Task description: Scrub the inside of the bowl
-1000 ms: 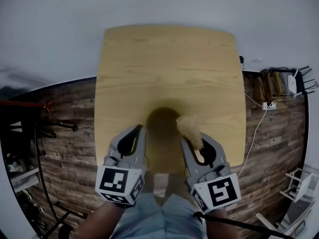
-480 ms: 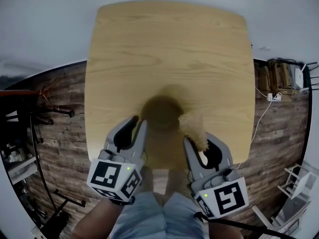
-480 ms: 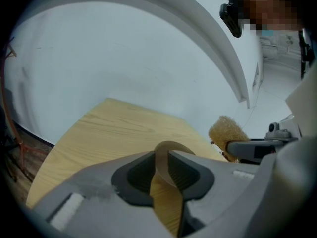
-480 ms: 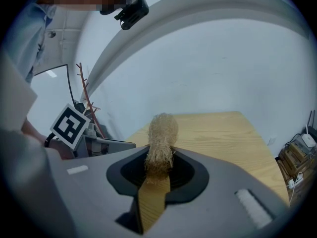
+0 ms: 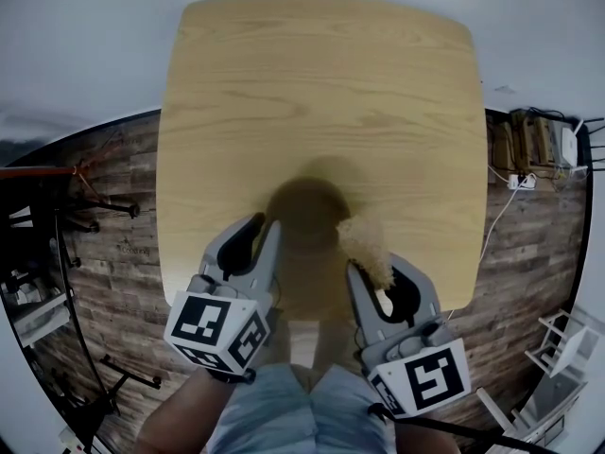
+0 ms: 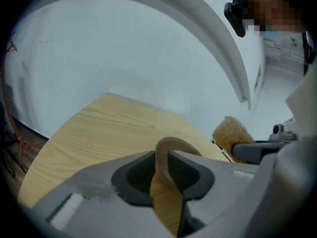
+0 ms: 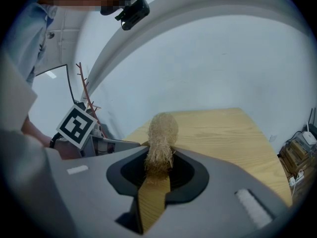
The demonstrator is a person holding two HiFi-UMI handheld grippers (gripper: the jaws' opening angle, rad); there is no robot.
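Brown bowl [image 5: 307, 206] at the desk's [image 5: 321, 83] near edge — left gripper [image 6: 162, 155] clamps its rim, steadying it; right gripper's [image 7: 158, 165] fingers pinch the scrubber [image 7: 161, 133].

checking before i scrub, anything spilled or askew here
Nothing stands out. The left gripper clamps the round brown bowl by its rim, the right gripper grips the tan fibrous scrubber; no spill on the wooden table.

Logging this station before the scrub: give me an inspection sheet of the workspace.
Surface: light wooden table.
Job's things: brown bowl near the table's front edge; fibrous scrubber at its right rim.
Clutter: nothing seen.
Grippers: left gripper shut on the bowl's rim; right gripper shut on the scrubber.
Cables: white cable and power strip on the floor at right.
Surroundings: wood-plank floor, black stands at left.
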